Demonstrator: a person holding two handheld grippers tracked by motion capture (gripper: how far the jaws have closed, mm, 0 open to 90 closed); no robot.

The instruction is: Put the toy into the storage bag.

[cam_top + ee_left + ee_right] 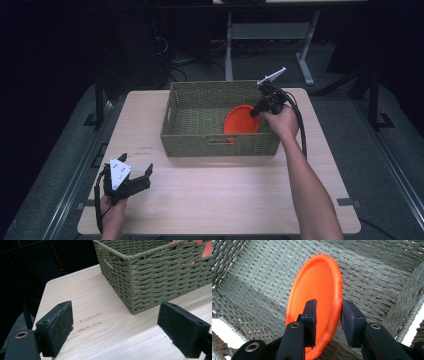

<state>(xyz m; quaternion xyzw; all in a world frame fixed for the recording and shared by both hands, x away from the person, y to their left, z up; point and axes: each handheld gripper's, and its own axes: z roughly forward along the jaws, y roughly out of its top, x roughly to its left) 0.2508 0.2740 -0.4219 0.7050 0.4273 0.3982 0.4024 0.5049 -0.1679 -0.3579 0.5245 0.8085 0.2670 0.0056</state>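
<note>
Dark room, pale desk (220, 200): your right tool (328, 322) pinches the orange plate (317, 290) by its rim inside the basket (172, 107); the plate may slip. Your left tool (116, 327) is spread, idle.

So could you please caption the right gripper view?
Right tool pinching an orange plate's rim inside the woven basket.
</note>
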